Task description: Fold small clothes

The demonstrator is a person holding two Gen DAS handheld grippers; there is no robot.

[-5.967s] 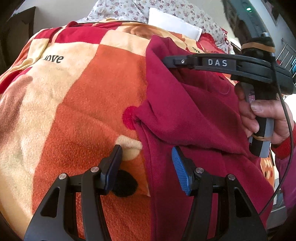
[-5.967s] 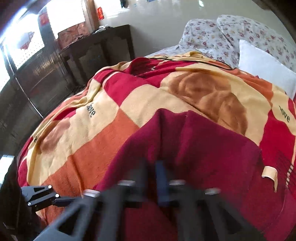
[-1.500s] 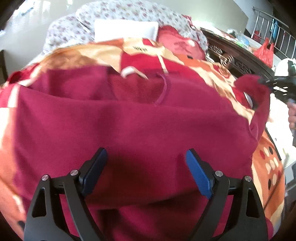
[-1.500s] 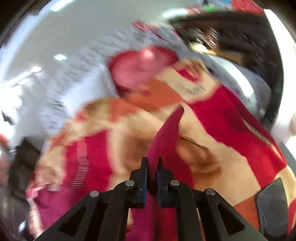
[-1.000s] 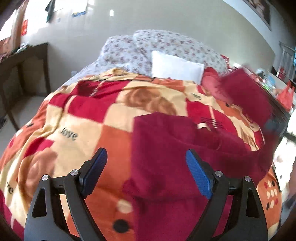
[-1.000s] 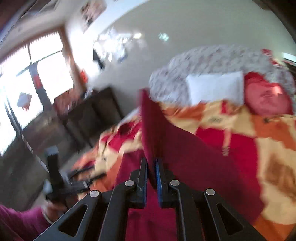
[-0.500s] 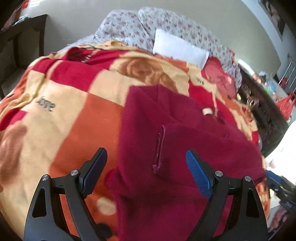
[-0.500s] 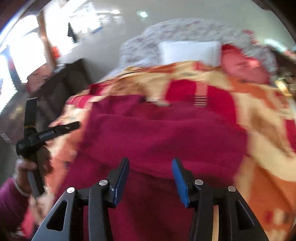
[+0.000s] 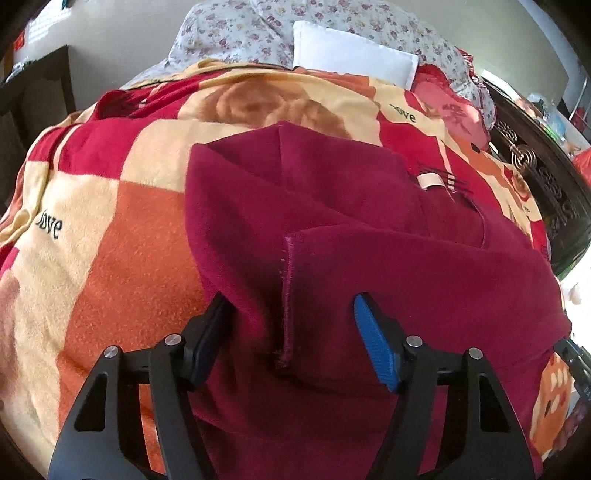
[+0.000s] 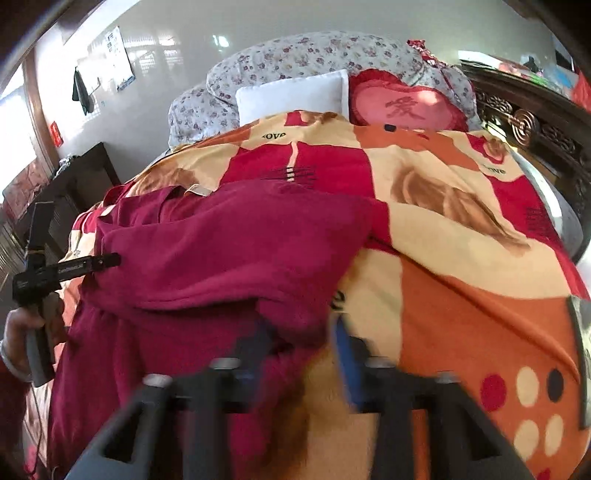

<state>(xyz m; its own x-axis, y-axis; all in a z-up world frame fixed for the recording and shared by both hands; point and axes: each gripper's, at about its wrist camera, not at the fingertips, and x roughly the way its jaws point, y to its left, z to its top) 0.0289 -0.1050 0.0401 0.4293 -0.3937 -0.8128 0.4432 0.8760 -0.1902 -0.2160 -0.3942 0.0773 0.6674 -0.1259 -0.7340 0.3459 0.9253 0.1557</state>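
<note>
Dark red fleece garment (image 9: 369,258) lying rumpled on the checked blanket (image 9: 122,229) of the bed, an upper layer folded over a lower one; stitched hem of that upper layer running down toward the camera in the left wrist view.

Left tongs (image 9: 290,301) angled down over the near part of the garment; released, just been closing but with a wide gap left; hem and a ridge of fabric between the two pads, black pad close against the cloth at its side, blue pad (image 9: 373,343) clear of it (no squeeze to be seen).

Right tongs (image 10: 299,328) blurred, low at the garment's right-hand edge where cloth meets blanket; also just been closing, yet seen parted; a corner of the fabric bunched by the dark finger, blue finger over the blanket; not clamped on anything, as far as the blur allows.

In the right wrist view, left tongs again at the far left edge of the garment, handle gripped by a hand (image 10: 33,332).

White pillow (image 9: 351,59) and pink heart cushion (image 10: 402,105) at the head of the bed, against flowered pillows (image 9: 240,33); dark carved wooden frame (image 10: 535,122) along the right side.
</note>
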